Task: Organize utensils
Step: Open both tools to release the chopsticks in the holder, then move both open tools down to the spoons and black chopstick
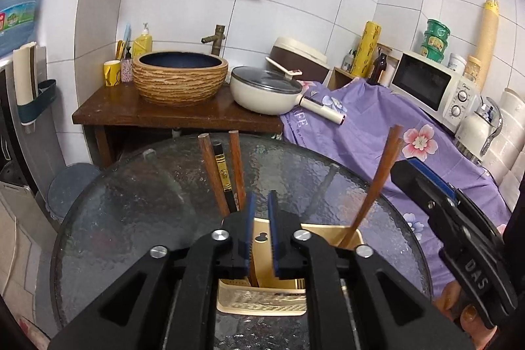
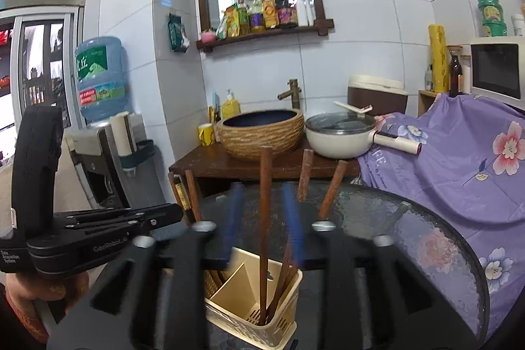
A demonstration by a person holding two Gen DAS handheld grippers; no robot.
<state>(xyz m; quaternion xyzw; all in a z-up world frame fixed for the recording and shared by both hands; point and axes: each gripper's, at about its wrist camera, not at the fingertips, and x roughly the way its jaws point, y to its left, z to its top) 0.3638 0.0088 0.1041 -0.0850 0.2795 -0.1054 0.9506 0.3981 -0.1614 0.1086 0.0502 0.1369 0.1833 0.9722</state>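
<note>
The cream utensil holder [image 2: 254,297] stands on the glass counter [image 1: 137,192], and every place below is told from it. Brown chopsticks [image 2: 264,218] stand upright in its near compartment, more lean in its far side. The left gripper [image 1: 261,238] hovers just above it, fingers narrow and empty. The right gripper [image 2: 261,218] has its fingers wider, one chopstick between them, not pressed. Chopsticks look light, stiff and smooth, so they may slip; taking hold near the upper shaft seems best.
</note>
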